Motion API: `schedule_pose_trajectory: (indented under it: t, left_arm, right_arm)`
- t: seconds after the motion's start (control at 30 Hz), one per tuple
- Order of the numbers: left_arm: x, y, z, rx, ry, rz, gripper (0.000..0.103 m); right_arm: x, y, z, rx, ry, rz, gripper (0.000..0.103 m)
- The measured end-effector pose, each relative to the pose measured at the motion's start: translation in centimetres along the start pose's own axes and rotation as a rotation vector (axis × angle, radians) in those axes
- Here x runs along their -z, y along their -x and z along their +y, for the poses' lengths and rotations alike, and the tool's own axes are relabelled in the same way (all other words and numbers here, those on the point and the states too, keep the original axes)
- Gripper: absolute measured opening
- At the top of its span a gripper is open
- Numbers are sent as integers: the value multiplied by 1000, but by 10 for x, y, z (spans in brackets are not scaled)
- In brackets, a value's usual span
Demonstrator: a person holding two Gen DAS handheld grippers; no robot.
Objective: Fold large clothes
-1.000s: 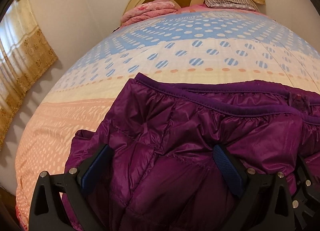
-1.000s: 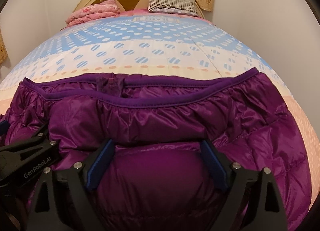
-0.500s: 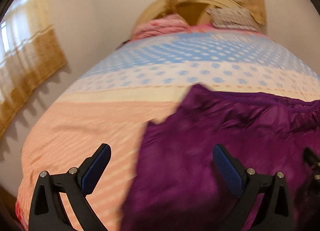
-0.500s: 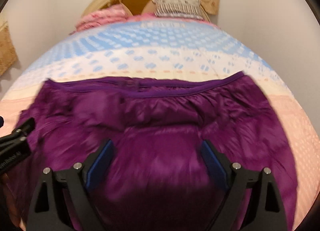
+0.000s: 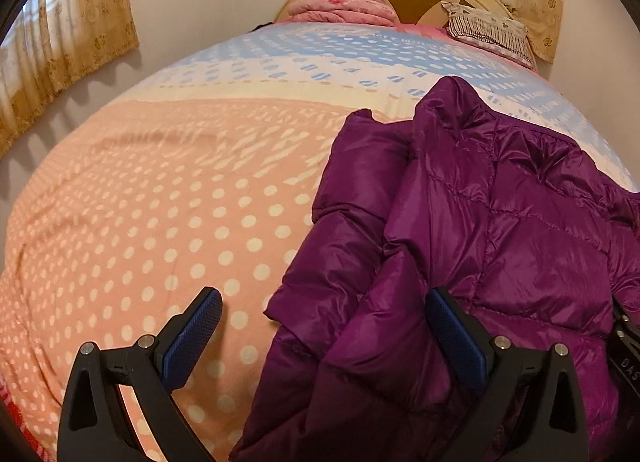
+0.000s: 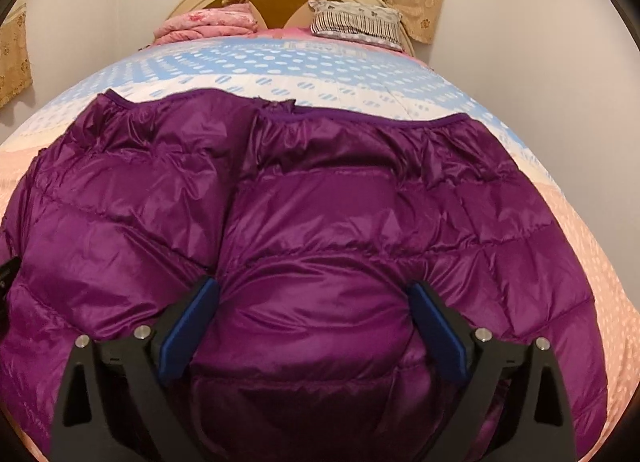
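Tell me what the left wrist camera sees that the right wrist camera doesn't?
Only the left wrist view shows the wide bare peach stretch of the dotted bedspread beside the jacket, and the long yellow curtain on the side wall. Only the right wrist view shows the shiny purple quilted puffer jacket spread full width, with its gathered hem band. Both show the jacket, the folded pink blanket, the striped pillow and open tongs.

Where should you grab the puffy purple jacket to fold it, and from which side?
Probably the jacket's loose left edge, where a puffy flap hangs over the dotted bedspread. Come in from the bare bedspread side with the left gripper, jaws wide, so one finger can slide under. The middle is one thick, slippery bulge, harder to pinch.
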State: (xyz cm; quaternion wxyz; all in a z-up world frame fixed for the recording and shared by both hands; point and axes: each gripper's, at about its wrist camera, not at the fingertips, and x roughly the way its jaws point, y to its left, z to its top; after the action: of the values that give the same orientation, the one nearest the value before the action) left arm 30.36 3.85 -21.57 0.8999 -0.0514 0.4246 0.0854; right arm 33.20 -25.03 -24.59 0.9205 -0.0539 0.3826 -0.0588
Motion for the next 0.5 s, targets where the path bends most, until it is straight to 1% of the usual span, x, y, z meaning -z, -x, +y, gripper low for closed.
schedule_pose_trajectory:
  t: [0.07,0.13,0.23,0.3,0.37,0.4,0.47,0.5]
  left_arm:
    - [1,-1,-1,40,3,6,91]
    - [3,3,-2,76,1,5,76]
    - [6,12,-5,109,-4,14,68]
    - [8,14,-2,130,6,22,66]
    - [10,18,0,140,17,19,62]
    - [11,19,0,141,15,14,59]
    - [13,22,-2,134,1,-3,53]
    - [14,24,-3,130,-6,-15,43]
  right_arm:
    - [0,0,0,4,1,0,99]
    - [0,0,0,1,0,2,99]
    - [0,12,-8,-32,-15,16,99]
    - [6,33,-15,-48,-41,6,99]
    - [19,57,-16,-60,-26,-25,99]
    - [25,62,-15,-54,-15,-33,99]
    - [42,64,-11,-45,22,-17,100]
    - [46,61,-9,-40,33,-7,100]
